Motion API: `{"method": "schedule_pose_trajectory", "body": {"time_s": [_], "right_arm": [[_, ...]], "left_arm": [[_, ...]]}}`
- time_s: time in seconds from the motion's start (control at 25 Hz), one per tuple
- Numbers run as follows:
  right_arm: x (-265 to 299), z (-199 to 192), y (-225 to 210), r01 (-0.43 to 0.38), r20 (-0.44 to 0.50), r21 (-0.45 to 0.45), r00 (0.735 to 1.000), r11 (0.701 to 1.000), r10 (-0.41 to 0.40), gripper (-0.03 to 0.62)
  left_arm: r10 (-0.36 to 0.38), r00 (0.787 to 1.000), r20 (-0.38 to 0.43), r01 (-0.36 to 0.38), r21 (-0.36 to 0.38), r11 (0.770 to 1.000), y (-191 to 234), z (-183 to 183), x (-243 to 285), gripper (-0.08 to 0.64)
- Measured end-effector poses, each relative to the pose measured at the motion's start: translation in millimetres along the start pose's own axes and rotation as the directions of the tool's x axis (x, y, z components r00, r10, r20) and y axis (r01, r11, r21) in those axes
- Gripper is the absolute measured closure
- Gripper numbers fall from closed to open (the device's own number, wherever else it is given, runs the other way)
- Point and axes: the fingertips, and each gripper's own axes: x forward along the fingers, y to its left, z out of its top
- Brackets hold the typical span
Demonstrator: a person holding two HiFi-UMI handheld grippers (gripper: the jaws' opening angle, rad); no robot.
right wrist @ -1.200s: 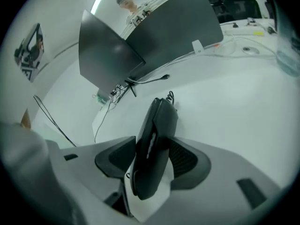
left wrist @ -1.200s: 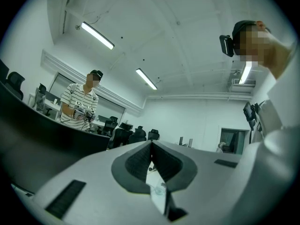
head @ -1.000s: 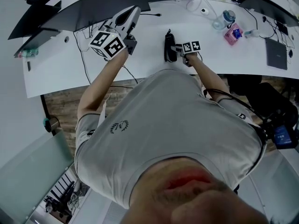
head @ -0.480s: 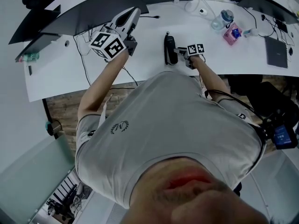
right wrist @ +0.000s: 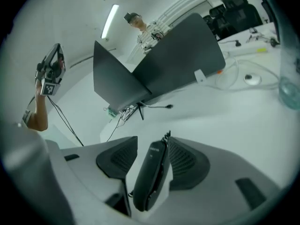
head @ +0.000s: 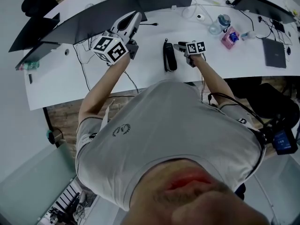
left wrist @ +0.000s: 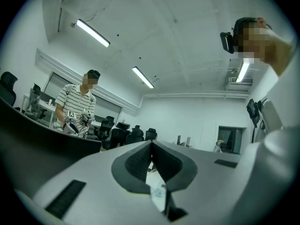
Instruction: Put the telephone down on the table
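A long white curved surface (head: 56, 78) carries dark monitors (head: 103, 13), brown floor (head: 61, 109) beneath. Strip lights (left wrist: 93, 33) line the white ceiling above black office chairs (left wrist: 133, 135).

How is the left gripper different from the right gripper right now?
The left gripper's fingers are shut together with nothing between them; the right gripper's fingers stand apart. The left gripper points out across the room; the right gripper tilts down at the table, where the telephone lies, showing between its fingers but not gripped. Both carry a marker cube, and neither holds anything.
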Motion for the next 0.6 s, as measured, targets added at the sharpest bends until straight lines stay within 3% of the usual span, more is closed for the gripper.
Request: {"method": "schedule_pose_trajectory", "body": {"time_s": [0.32, 0.44, 0.6], "right_arm": [[-55, 129, 69, 0.014, 0.255, -0.161, 0.966, 0.987, 0.028, 0.387], [-79, 174, 109, 0.027, 0.339, -0.243, 0.939, 0.97, 0.058, 0.387], [-110, 220, 163, 0.009, 0.429, -0.276, 0.896, 0.961, 0.115, 0.387]], "left_arm": [[0.015, 1.0, 0.011, -0.016, 0.04, 0.999, 5, -7, 7, 0.551], [0.011, 1.0, 0.012, -0.011, 0.059, 0.998, 6, -8, 9, 0.551], [-0.015, 1.0, 0.025, 0.013, 0.076, 0.997, 5, -4, 13, 0.551]]}}
